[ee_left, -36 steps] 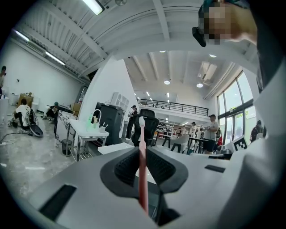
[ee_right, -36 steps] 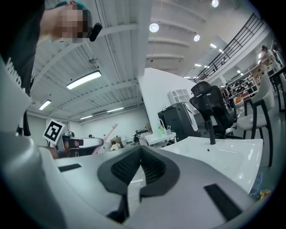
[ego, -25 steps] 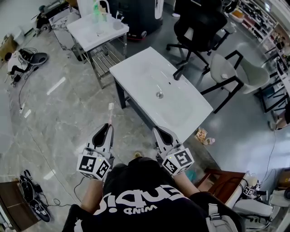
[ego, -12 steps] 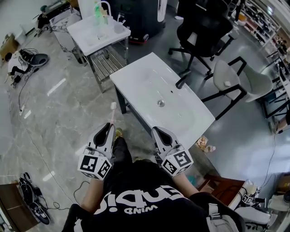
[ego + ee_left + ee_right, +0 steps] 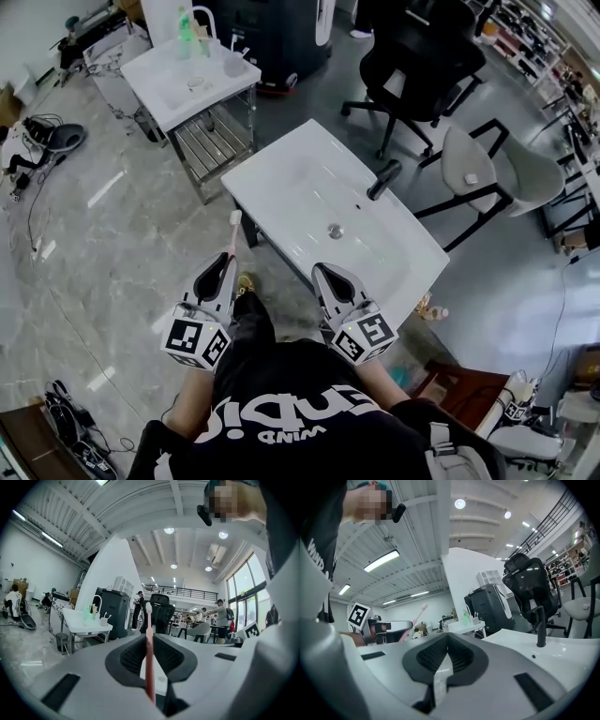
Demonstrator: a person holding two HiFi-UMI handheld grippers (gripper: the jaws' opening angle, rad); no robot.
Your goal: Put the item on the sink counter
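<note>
A pink toothbrush (image 5: 232, 239) with a white head sticks out forward from my left gripper (image 5: 227, 261), which is shut on its handle. In the left gripper view the toothbrush (image 5: 149, 653) stands upright between the closed jaws of the left gripper (image 5: 150, 637). The white sink counter (image 5: 281, 178), with a black faucet (image 5: 384, 178) and a drain (image 5: 335, 231), lies just ahead; the brush head is by its near left corner. My right gripper (image 5: 320, 270) is shut and empty at the counter's near edge. From the right gripper (image 5: 447, 637) I see the toothbrush (image 5: 418, 616) to the left.
A smaller sink stand (image 5: 159, 80) with a green bottle (image 5: 186, 30) and cups stands at the back left. A black office chair (image 5: 422, 56) and a grey chair (image 5: 497, 159) are behind the counter. Cables lie on the marble floor (image 5: 103, 216) at left.
The person has stepped toward the sink counter, so it now lies closer under both grippers. The left gripper still holds the toothbrush and the right stays shut.
</note>
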